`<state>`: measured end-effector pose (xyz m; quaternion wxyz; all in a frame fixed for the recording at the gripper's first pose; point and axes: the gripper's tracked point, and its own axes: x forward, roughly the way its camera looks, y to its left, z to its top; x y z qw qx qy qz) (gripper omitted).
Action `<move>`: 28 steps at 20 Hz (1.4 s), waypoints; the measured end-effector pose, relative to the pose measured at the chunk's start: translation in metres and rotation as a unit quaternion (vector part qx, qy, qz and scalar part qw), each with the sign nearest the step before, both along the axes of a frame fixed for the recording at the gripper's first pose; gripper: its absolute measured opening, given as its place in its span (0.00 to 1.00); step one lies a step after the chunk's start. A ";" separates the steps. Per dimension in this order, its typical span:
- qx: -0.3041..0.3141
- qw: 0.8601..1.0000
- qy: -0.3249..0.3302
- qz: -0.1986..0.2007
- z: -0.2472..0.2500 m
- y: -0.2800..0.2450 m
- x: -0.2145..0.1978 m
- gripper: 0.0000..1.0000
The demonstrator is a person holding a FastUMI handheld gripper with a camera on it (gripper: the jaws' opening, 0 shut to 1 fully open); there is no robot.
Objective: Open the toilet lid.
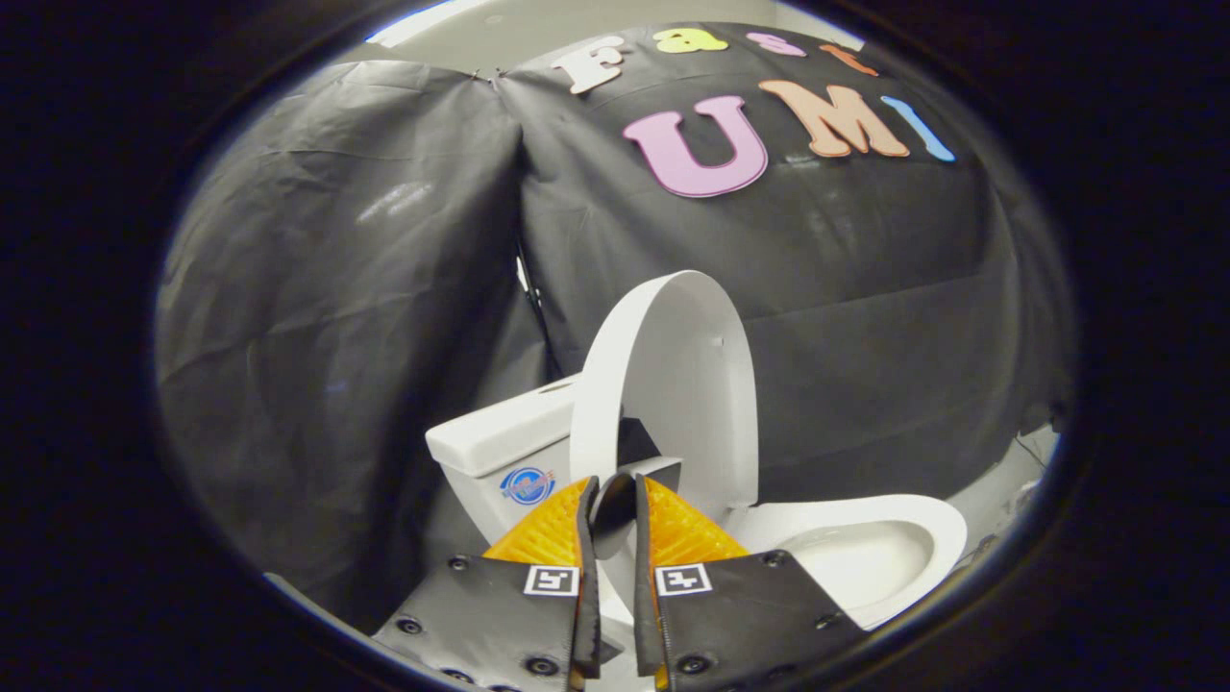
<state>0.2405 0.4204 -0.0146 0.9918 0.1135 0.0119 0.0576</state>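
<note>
In the gripper view, the gripper (615, 495) reaches forward with its two fingers (553, 527) drawn close together, leaving only a narrow slot between them. In that slot sits a small dark, shiny tab (615, 509) with a lighter grey end that pokes out just above the right fingertip. Both fingers appear to press on this tab from either side, so the tongs are narrow and holding it. Whether the tab is fixed to the lid's edge cannot be told for certain, though it lies right against it.

The toilet lid (673, 384) stands raised just ahead of the fingertips and rises well above them. It is white, oval and nearly upright, tilted a little toward the tank, with its inner face turned to the right of the tongs. Its lower edge comes down right behind the fingertips.

The tank (504, 437) sits to the left of the fingers and slightly beyond them, white, with a round blue sticker (527, 485) on its front just beside the left finger. The bowl (865, 553) with its white seat rim lies uncovered to the right of the right finger, close beside it and lower than the lid. Black cloth wall (336, 336) hangs beyond everything, folded at a corner behind the tank.
</note>
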 end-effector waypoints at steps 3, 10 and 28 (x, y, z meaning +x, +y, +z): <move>-0.003 1.000 0.000 0.007 0.001 0.012 0.006 0.15; -0.037 0.999 0.018 0.032 0.001 0.044 0.022 0.15; -0.042 0.997 0.027 0.053 -0.001 0.069 0.033 0.22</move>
